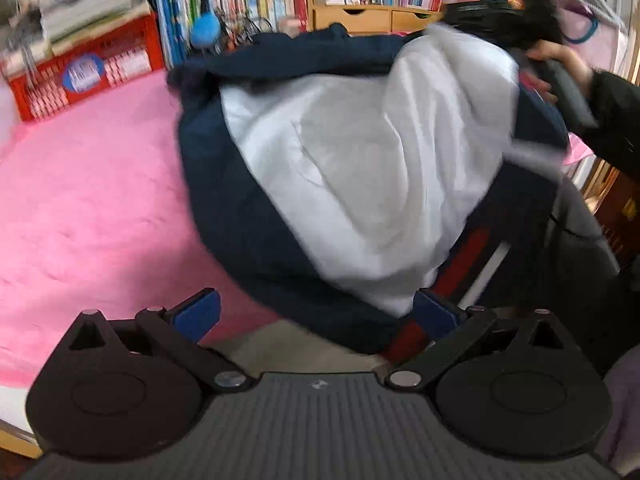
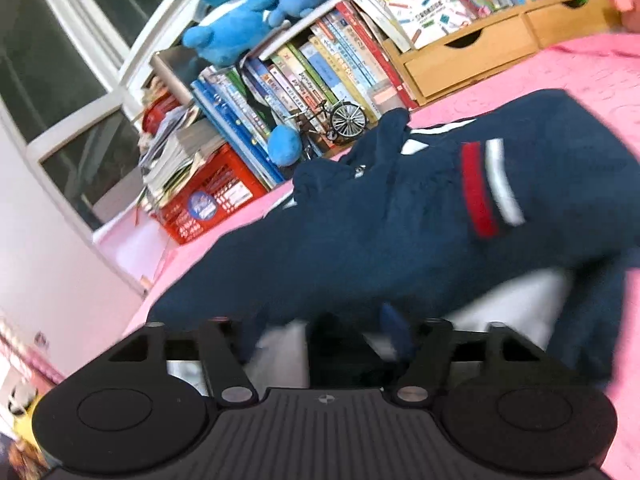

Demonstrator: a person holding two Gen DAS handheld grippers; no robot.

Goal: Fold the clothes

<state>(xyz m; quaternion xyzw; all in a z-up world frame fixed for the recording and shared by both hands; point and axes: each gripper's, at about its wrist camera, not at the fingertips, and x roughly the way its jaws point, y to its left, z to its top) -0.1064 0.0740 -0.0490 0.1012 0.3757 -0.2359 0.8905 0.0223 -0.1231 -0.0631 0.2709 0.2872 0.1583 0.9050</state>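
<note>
Your left gripper (image 1: pixel 316 316) points steeply down, jaws spread wide, nothing pinched. At two o'clock in its view your right hand (image 1: pixel 560 62) grips the handle; right gripper (image 2: pixel 324 344) jaws apart.

Bed (image 2: pixel 580 76) under me, pink cover. Navy jacket (image 2: pixel 400 216) lies on it, partly turned so its white lining (image 1: pixel 360 168) shows. At the far edge, directly on the cover: red crate (image 2: pixel 212 196), row of books (image 2: pixel 320 76), wooden drawer box (image 2: pixel 472 56).
</note>
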